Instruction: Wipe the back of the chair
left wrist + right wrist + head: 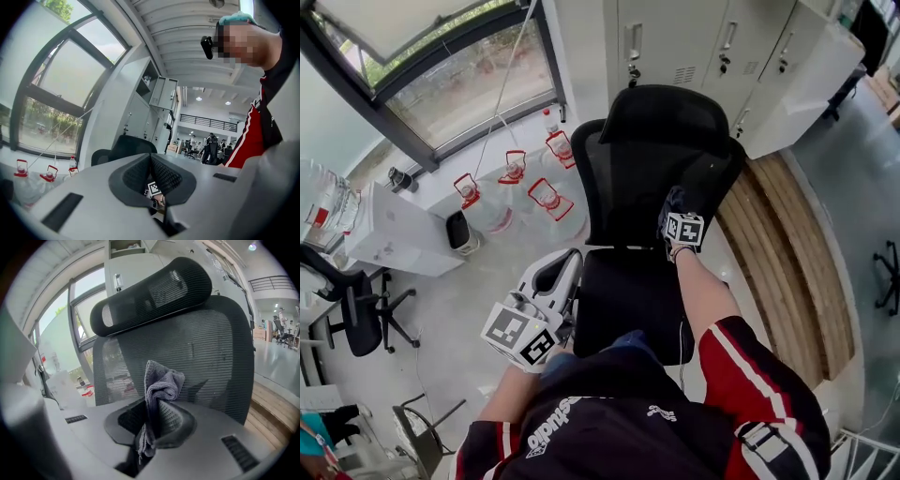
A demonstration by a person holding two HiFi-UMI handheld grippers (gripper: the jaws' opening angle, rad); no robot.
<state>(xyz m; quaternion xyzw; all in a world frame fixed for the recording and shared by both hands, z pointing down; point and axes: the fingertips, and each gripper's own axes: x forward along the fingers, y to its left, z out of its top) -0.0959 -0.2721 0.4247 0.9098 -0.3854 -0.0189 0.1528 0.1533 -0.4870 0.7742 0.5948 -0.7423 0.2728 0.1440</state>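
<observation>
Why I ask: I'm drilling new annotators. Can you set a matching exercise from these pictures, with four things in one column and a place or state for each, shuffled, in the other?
Things
1. grey cloth
2. left gripper
3. headrest
4. water jugs

Places and states
A. on the floor below the window
B. jaws together, nothing between them
C. clamped in the jaws of the right gripper
D. at the top of the chair, above the mesh backrest

Pairs: 1-C, 2-B, 3-D, 4-A
</observation>
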